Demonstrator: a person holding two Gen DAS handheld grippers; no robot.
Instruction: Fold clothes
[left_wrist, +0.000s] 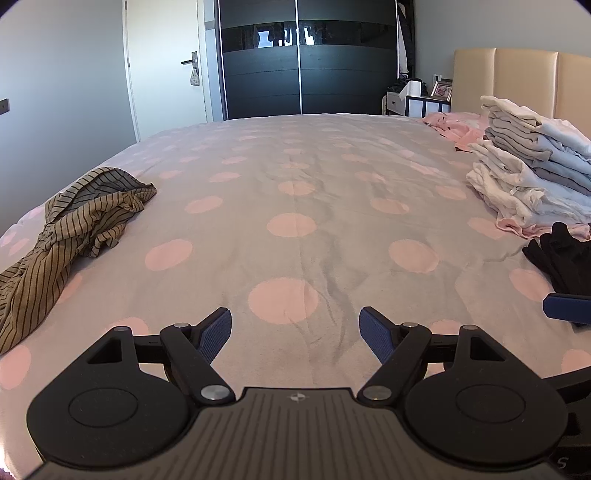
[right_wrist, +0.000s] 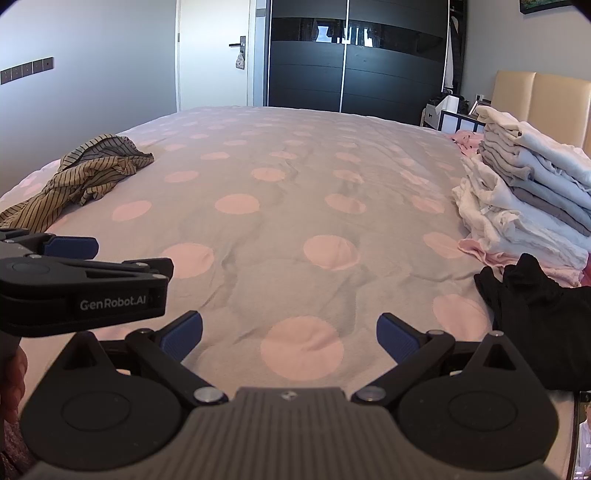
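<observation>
A crumpled tan garment with dark stripes (left_wrist: 74, 229) lies on the left of the bed; it also shows in the right wrist view (right_wrist: 92, 170). A black garment (left_wrist: 561, 258) lies bunched at the right (right_wrist: 539, 314). A stack of folded white, grey and pale blue clothes (left_wrist: 532, 173) stands behind it (right_wrist: 528, 192). My left gripper (left_wrist: 295, 330) is open and empty above the bedspread. My right gripper (right_wrist: 290, 332) is open and empty, to the left of the black garment. The left gripper's body (right_wrist: 74, 284) shows at the left of the right wrist view.
The bed has a grey cover with pink dots (left_wrist: 295, 206). A pink cloth (left_wrist: 454, 125) lies near the beige headboard (left_wrist: 517, 81). A dark wardrobe (left_wrist: 306, 62), a white door (left_wrist: 166, 66) and a nightstand (left_wrist: 417, 101) stand beyond the bed.
</observation>
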